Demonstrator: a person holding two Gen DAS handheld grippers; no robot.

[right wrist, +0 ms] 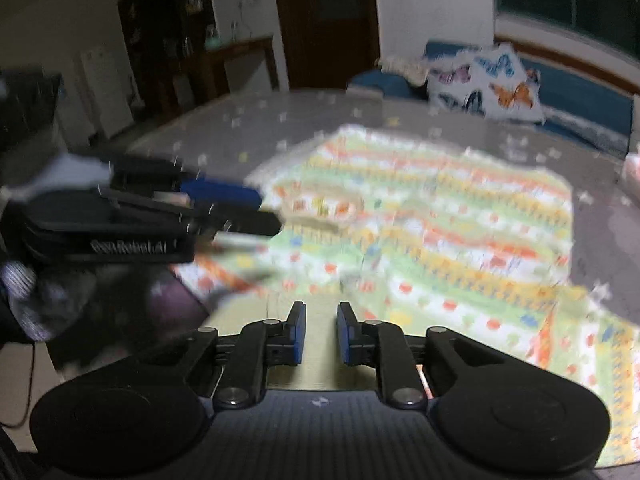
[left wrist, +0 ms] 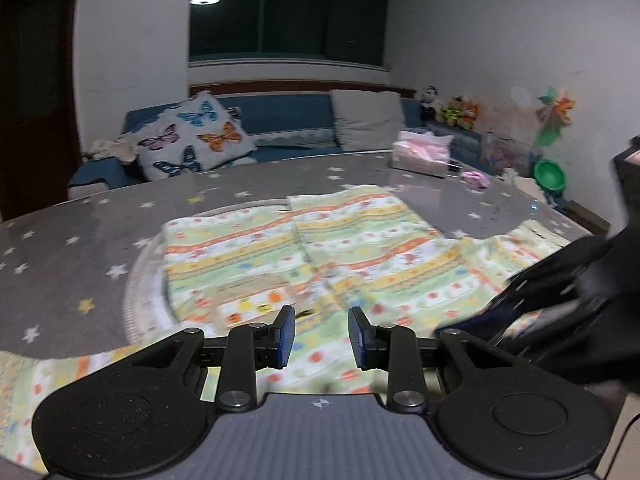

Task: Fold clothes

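Observation:
A striped children's garment [left wrist: 320,248] in green, yellow, orange and white lies spread on the grey star-patterned table [left wrist: 80,240]. It has a neckline label patch [left wrist: 248,304] near my left gripper [left wrist: 322,336], which is open and empty just above the garment's near part. The right gripper shows at the right edge of the left wrist view [left wrist: 540,300]. In the right wrist view the garment [right wrist: 440,232] fills the middle. My right gripper [right wrist: 321,330] is open and empty over its near edge. The left gripper [right wrist: 224,208] shows at the left, blurred.
A pink tissue box [left wrist: 422,152] and a small pink item [left wrist: 476,178] sit at the table's far right. Behind the table is a blue sofa [left wrist: 280,120] with a butterfly cushion [left wrist: 192,136] and a grey cushion [left wrist: 368,120]. Toys line the right wall.

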